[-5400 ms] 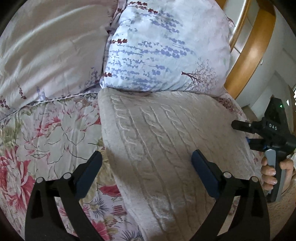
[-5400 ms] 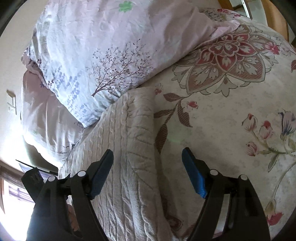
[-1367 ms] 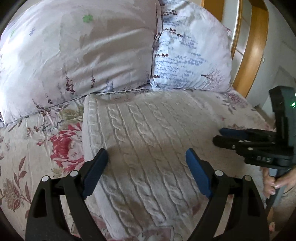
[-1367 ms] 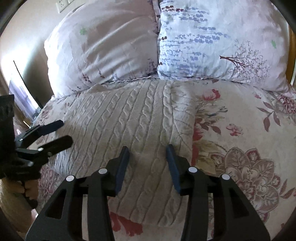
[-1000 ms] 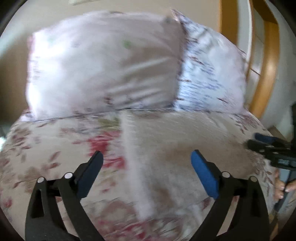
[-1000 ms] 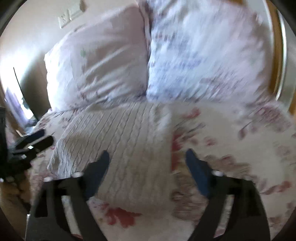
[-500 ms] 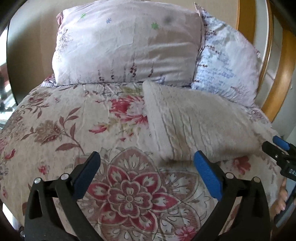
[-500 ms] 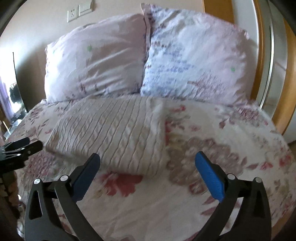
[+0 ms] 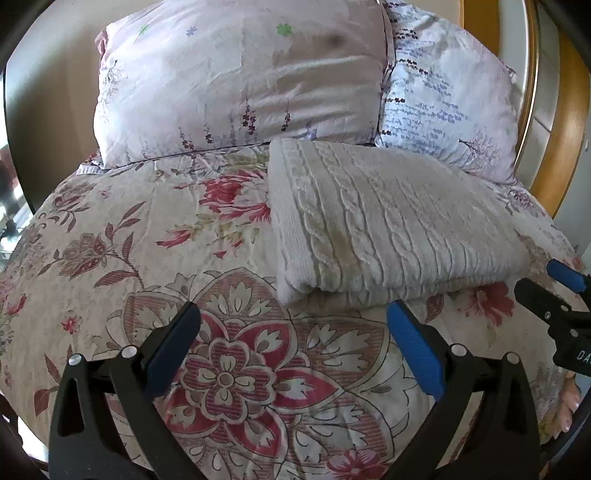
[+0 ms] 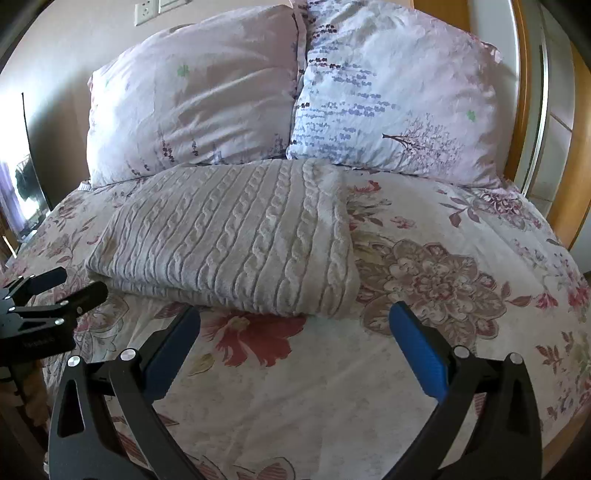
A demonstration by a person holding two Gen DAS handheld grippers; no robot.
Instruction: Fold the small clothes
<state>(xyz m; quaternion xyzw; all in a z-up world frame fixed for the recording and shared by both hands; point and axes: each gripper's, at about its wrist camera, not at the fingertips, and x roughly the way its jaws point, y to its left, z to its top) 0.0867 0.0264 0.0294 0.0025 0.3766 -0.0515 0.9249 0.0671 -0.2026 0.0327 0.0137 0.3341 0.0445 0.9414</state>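
Note:
A folded white cable-knit sweater (image 9: 388, 225) lies flat on the floral bedspread (image 9: 155, 258), just in front of the two pillows; it also shows in the right wrist view (image 10: 240, 240). My left gripper (image 9: 293, 339) is open and empty, held above the bedspread short of the sweater's near edge. My right gripper (image 10: 295, 339) is open and empty, also short of the sweater's near edge. The right gripper shows at the right edge of the left wrist view (image 9: 554, 288), and the left gripper shows at the left edge of the right wrist view (image 10: 55, 288).
A pale pink pillow (image 9: 236, 77) and a white pillow with purple print (image 9: 450, 99) lean against the wall behind the sweater. A curved wooden bed frame (image 9: 565, 118) rises on the right. A wall socket (image 10: 146, 11) sits above the pillows.
Both grippers have pulled back from over the sweater to the near part of the bed. My right gripper's jaws have opened wide. The sweater stays folded in place.

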